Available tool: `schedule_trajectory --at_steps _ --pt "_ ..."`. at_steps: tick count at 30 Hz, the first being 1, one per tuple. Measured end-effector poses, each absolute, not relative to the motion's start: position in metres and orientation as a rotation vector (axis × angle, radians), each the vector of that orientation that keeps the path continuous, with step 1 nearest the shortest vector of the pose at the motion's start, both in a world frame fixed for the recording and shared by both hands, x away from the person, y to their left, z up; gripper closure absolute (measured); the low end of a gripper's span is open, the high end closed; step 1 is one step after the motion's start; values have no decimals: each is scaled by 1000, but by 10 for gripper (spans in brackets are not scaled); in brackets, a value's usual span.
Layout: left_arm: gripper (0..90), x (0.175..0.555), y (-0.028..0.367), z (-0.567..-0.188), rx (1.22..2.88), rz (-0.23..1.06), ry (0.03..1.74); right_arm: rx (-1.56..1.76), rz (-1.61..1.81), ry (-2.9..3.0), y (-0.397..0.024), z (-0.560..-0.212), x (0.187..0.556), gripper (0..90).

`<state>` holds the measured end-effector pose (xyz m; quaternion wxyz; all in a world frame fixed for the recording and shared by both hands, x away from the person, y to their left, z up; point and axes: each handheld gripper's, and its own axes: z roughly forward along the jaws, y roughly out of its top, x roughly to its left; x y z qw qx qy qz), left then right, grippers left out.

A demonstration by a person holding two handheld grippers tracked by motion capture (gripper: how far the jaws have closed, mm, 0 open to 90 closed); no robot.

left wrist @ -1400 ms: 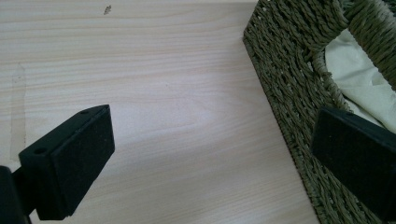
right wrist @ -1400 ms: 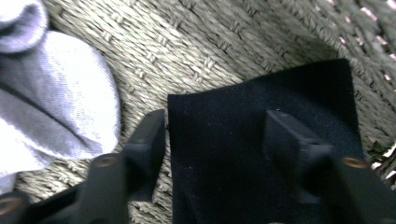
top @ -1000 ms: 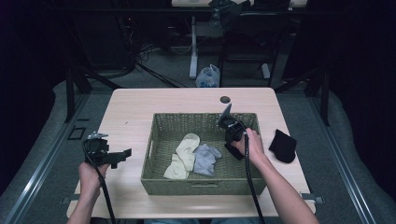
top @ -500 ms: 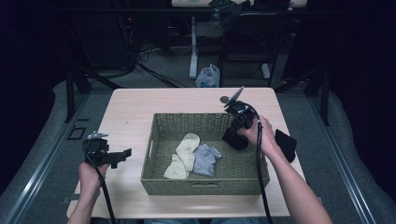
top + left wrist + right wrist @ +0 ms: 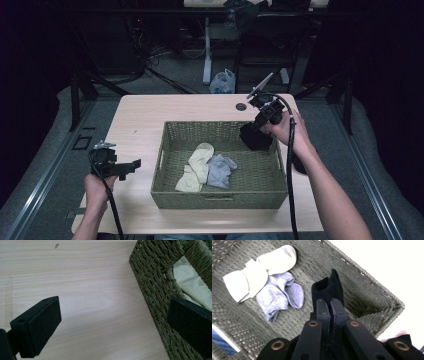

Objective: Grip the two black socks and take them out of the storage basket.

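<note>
A black sock point(image 5: 329, 287) hangs from the right gripper point(image 5: 330, 305), whose two jaws are pressed together on its fabric; in the high view the sock point(image 5: 255, 137) dangles over the far right corner of the woven basket point(image 5: 170, 187), and whether its lower end touches the basket floor is hard to say from this height. The right gripper point(image 5: 263, 121) is held in the person's right hand point(image 5: 286, 129), its cable trailing down along the forearm.

On the basket floor lie two more socks, touching each other — a cream sock point(image 5: 196, 161) folded on the left and a pale blue-grey sock point(image 5: 220, 170) just beside it on the right (the right gripper view shows them well apart from the black one).

The basket sits on a light wooden table point(image 5: 140, 115). At the left edge of the table the left hand point(image 5: 97, 181) holds the left gripper point(image 5: 131, 166) near the basket's left wall, jaws spread wide with nothing between them — bare wood below. Another dark item point(image 5: 299, 165) lies on the table just behind the right forearm, mostly hidden.
</note>
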<state>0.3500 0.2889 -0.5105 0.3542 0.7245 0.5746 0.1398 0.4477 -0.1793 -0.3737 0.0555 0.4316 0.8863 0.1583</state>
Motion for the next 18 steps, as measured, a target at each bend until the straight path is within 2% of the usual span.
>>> schedule_trajectory --at_steps 18 --pt "1 350 288 -511 1871 366 1485 1262 572 2647 -188 -320 443 874"
